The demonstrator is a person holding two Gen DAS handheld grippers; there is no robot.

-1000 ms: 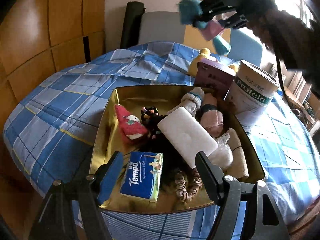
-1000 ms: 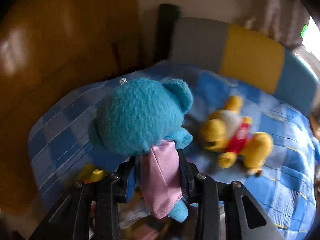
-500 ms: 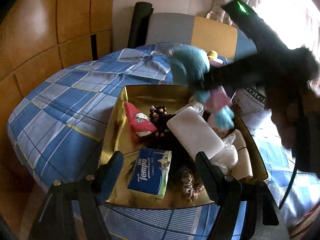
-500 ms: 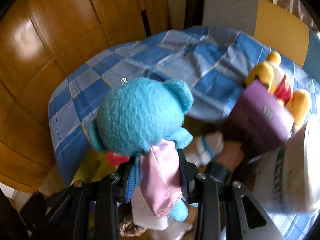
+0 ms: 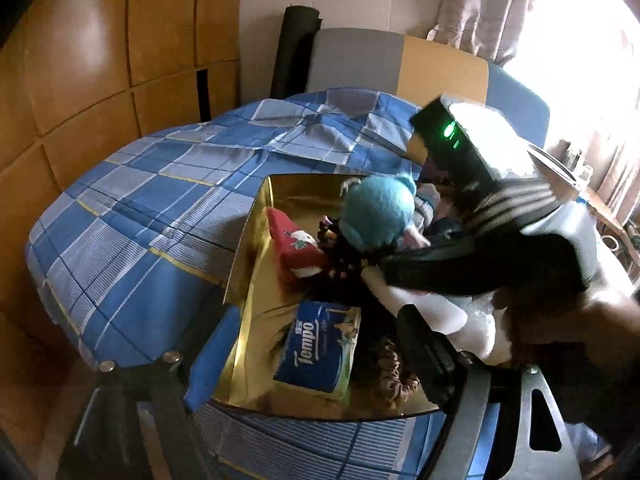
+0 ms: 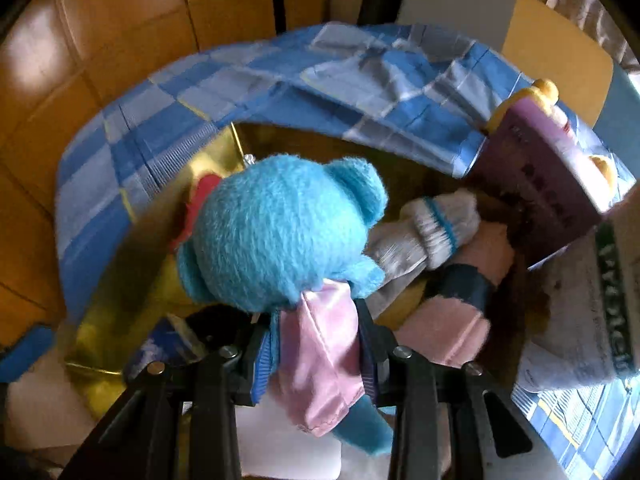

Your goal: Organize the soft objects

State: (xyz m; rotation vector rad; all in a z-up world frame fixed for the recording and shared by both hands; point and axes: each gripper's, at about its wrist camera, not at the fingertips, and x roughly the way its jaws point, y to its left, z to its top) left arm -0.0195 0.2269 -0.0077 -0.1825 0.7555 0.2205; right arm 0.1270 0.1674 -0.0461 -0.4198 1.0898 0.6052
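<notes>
A blue plush bear with a pink cloth hangs head-up in my right gripper, which is shut on its body just above the gold tray. In the left wrist view the bear hovers over the tray's far half, with the right gripper's black body behind it. My left gripper stands at the tray's near edge, its jaws opening. Nothing is pressed between them; a blue Tempo tissue pack lies below. The tray also holds a red Santa sock and a white striped sock.
A purple box and a white protein tub stand at the tray's right side, with a yellow plush bear behind them. A brown scrunchie and a white block lie in the tray. Blue checked cloth covers the table.
My right gripper has come down with the blue bear from high over the table to just above the tray. My left gripper's jaws have spread wider and stayed in place.
</notes>
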